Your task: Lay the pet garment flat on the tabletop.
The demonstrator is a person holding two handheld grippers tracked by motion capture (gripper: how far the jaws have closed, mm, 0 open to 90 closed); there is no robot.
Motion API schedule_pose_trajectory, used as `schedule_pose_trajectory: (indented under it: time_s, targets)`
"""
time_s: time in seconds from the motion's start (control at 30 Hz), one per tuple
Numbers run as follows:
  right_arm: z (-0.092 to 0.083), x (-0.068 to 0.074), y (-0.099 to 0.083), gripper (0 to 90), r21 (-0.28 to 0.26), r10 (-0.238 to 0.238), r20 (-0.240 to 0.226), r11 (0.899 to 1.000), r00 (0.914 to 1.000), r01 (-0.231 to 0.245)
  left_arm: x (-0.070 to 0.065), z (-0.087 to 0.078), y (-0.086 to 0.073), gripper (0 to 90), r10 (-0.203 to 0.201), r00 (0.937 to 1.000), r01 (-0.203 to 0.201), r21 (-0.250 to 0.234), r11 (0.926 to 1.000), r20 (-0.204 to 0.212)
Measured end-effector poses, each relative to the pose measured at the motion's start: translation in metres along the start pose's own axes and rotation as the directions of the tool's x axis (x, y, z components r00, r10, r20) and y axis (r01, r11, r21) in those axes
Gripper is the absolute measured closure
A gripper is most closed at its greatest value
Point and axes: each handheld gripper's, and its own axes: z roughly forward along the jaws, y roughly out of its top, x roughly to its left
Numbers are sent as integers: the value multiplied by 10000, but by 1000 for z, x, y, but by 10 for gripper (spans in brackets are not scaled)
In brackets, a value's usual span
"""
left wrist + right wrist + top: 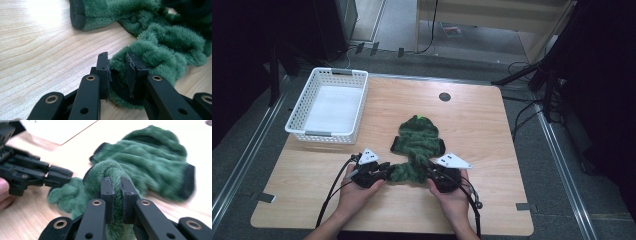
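A fuzzy green garment (418, 140) with dark cuffs lies crumpled at the middle of the wooden table (492, 150). My left gripper (389, 172) is at its near left edge, and in the left gripper view the jaws (118, 67) pinch a fold of the green hem (162, 42). My right gripper (427, 172) holds the near right edge. In the right gripper view its jaws (117, 186) are shut tight on a rolled fold of the garment (150, 157). The left gripper (37, 173) lies at the left of that view, close by.
A white slatted basket (302, 131) stands at the table's back left corner. A dark round grommet hole (444, 96) sits near the far edge. Cables trail from both grippers toward the near edge. Bare wood surrounds the garment on the right.
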Motion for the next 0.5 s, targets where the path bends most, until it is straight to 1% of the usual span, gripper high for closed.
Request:
schedule_pose_trajectory:
  time_s: [0.1,0.17,0.23,0.27,0.3,0.33,0.37,0.43,0.5]
  targets:
    - [-13,-12,-7,827,-108,725,156,9973,9972,-723,0,0,0,739,-16,10000,16,-21,10000,-12]
    - [-20,-18,-13,822,-60,1075,304,9942,9937,-1074,0,0,0,739,-18,10000,18,-30,10000,-18]
    - [-27,-23,-18,813,-23,1325,587,9912,9894,-1326,0,0,0,739,-32,10000,32,-49,10000,-18]
    - [-31,-26,-21,800,39,1429,839,9896,9862,-1437,0,0,0,739,-25,10000,25,-42,10000,-20]
    - [-34,-28,-23,769,111,1539,1275,9876,9798,-1565,0,0,-1,738,-32,10000,32,-47,10000,-29]
    - [-36,-32,-26,727,171,1614,1777,9858,9708,-1670,0,0,-1,738,-46,10000,45,-57,10000,-30]
    - [-39,-36,-29,706,226,1735,2187,9829,9602,-1828,0,0,-1,738,-49,10000,49,-61,10000,-30]
    - [-44,-46,-33,652,163,2084,2672,9752,9408,-2207,-1,0,-1,738,-4,10000,3,-96,10000,-50]
    - [-51,-53,-34,612,-222,2302,3029,9718,9248,-2347,-1,1,0,738,24,10000,-24,-117,9999,-46]
